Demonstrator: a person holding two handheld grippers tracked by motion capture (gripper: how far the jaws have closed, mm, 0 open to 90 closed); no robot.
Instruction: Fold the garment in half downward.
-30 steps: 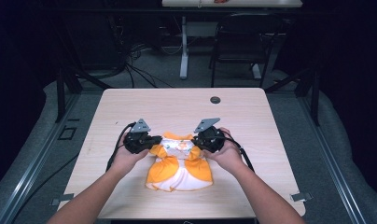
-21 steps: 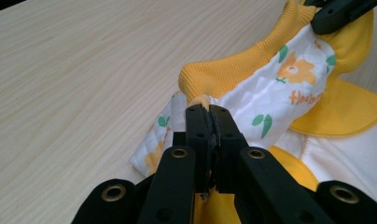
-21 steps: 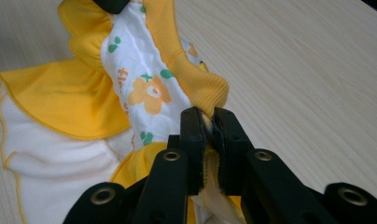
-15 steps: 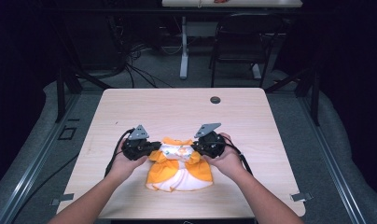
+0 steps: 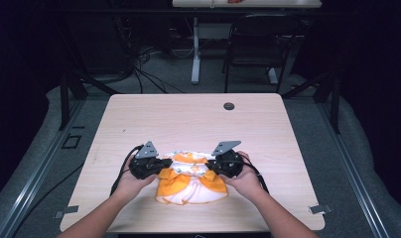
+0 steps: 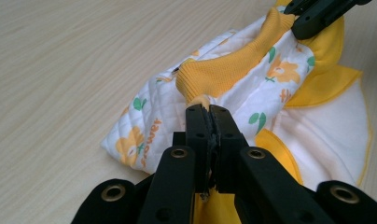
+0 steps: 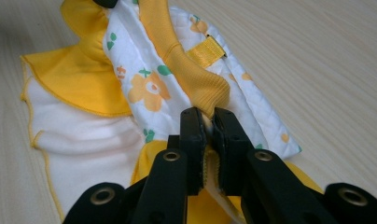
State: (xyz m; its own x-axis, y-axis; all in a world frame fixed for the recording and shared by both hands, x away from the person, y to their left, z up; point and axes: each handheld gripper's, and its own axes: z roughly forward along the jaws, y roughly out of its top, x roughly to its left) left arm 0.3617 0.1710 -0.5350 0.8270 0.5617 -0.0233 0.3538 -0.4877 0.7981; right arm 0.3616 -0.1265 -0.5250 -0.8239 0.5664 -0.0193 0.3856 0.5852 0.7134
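Observation:
A small yellow and white garment with an orange flower print lies on the wooden table near its front edge. My left gripper is shut on the garment's left end, beside its ribbed yellow collar. The jaws pinch the cloth tightly. My right gripper is shut on the opposite end of the garment, also at the ribbed collar. The right gripper's jaws show at the top of the left gripper view. Both grippers sit low over the table, facing each other.
A dark round grommet sits in the table near its far edge. The far half of the table is bare wood. Beyond it stand a chair and another table's leg, with cables on the floor.
Both hands have drawn the garment toward the table's front edge and lowered it. Both grips have held.

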